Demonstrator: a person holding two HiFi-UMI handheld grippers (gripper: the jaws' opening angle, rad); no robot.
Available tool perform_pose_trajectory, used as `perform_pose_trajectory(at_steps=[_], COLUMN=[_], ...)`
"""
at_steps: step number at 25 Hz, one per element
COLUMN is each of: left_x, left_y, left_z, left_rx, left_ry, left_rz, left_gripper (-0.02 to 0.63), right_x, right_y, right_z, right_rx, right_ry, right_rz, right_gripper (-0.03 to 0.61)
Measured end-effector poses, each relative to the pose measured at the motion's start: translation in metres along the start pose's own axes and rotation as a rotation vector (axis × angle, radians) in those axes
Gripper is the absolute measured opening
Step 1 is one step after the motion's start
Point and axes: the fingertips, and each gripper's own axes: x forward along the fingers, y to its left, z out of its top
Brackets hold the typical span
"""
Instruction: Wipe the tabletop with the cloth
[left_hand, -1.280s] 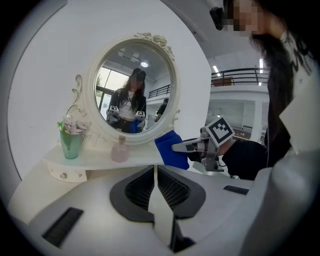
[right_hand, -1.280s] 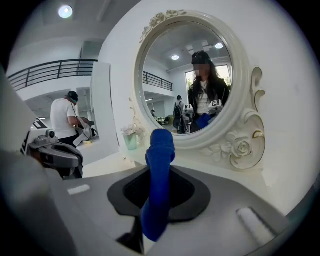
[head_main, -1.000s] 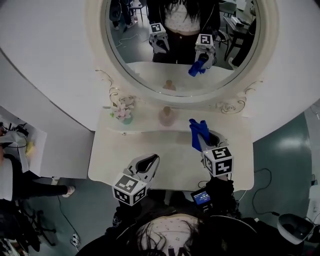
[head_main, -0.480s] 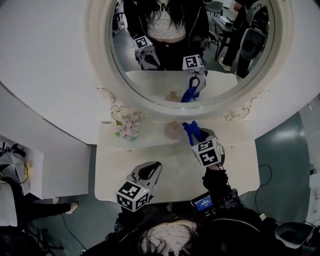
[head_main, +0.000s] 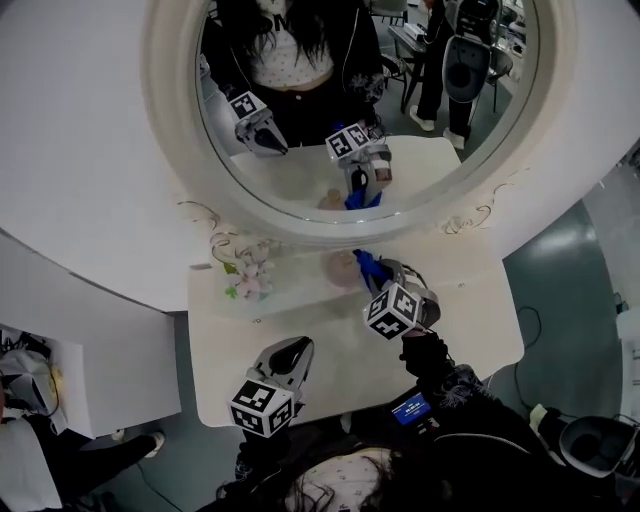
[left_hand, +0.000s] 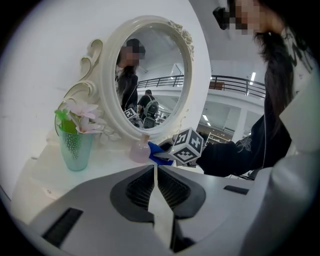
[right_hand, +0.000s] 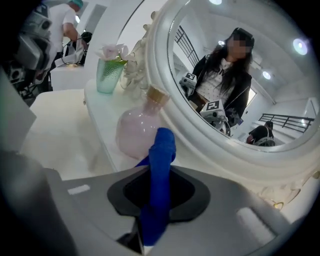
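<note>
Sticking up from between the jaws of the right tool (right_hand: 159, 200), the blue cloth (right_hand: 161, 150) was clamped there and raised off the worktop (head_main: 330, 350). It was held just in front of a pink bottle (right_hand: 136, 131) set at the foot of the round mirror (head_main: 172, 120). The left tool (left_hand: 156, 182) was positioned over the near part of the worktop, well apart from the cloth, with its jaws pressed together and nothing gripped between them. A green vase of pale flowers (left_hand: 75, 145) was placed to the left of the bottle. Both tools were reflected in the mirror.
</note>
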Motion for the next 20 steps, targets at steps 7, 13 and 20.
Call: perform_pose_trajectory(at_steps=[7, 13, 20], left_x=[0.003, 0.009, 0.027], left_y=[0.004, 0.001, -0.023], left_z=[-0.002, 0.0, -0.002], left_rx=[0.006, 0.016, 0.037], left_ry=[0.009, 0.014, 0.031], left_rz=[-0.031, -0.024, -0.04], left_gripper=[0.001, 0.0, 0.0], right_x=[0.007, 0.006, -0.002], right_y=[-0.015, -0.033, -0.07], right_z=[-0.012, -0.03, -0.072], right_rx=[-0.02, 0.03, 0.038], right_ry=[0.024, 0.027, 0.066], right_rz=[-0.057, -0.058, -0.114], right_gripper=[0.074, 0.074, 0.074])
